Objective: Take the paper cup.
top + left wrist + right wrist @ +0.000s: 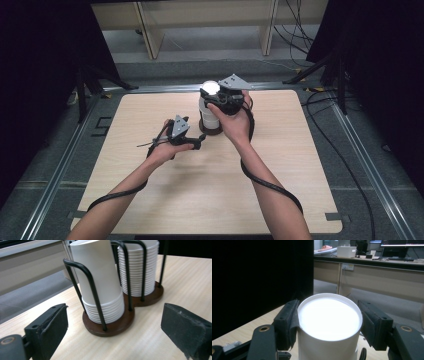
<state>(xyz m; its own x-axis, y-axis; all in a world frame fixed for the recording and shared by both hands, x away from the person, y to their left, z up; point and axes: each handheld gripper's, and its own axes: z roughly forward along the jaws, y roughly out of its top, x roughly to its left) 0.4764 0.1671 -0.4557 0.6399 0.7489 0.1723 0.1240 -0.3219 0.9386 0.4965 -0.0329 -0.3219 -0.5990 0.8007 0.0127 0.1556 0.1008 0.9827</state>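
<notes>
Right gripper clamps the upside-down paper cup straight above its stack.
Left gripper stands released beside the cup holder, near the bench's far edge.

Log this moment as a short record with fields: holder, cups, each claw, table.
holder: dark wooden base with black wire loops, two bays, standing on the table
near bay: stack of upturned white paper cups
far bay: second white stack
right claw: shut on a white cup, pads on both sides just under its rim
left claw: open, nothing between the pads, facing the holder
table: light wood
</notes>
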